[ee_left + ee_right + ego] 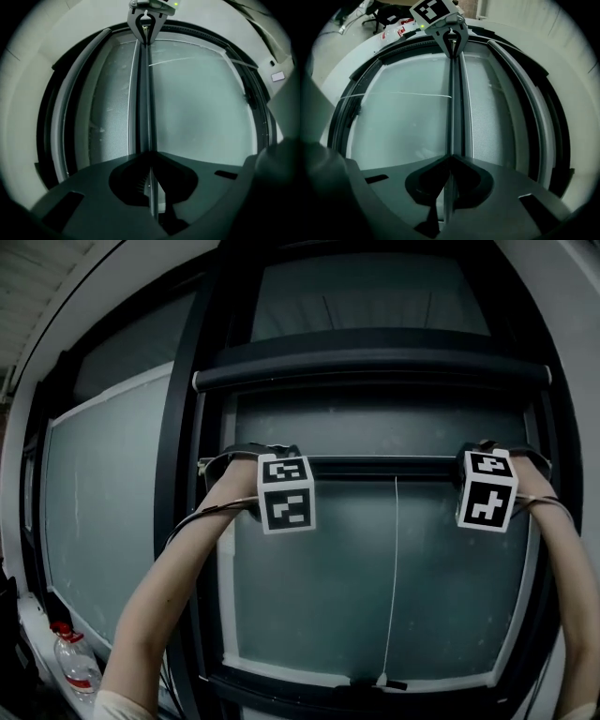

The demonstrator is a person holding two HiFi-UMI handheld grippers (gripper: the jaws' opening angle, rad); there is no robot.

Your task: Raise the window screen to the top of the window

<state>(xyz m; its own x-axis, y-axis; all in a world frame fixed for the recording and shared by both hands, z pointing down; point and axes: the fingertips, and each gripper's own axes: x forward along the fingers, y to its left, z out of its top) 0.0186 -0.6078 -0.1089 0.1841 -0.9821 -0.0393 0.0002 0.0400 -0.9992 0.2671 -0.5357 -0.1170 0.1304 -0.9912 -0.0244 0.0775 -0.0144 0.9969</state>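
Observation:
The window screen's dark bottom bar lies level across the window, a short way below the roller housing. My left gripper is shut on the bar's left end and my right gripper on its right end. In the left gripper view the bar runs from the clamped jaws up to the right gripper, with the mesh on its left. The right gripper view mirrors this: the bar runs from the jaws to the left gripper. A thin white pull cord hangs from the bar.
The dark window frame borders the screen on both sides, with another pane to the left. A plastic bottle with a red cap stands at the lower left. The cord's end rests near the sill.

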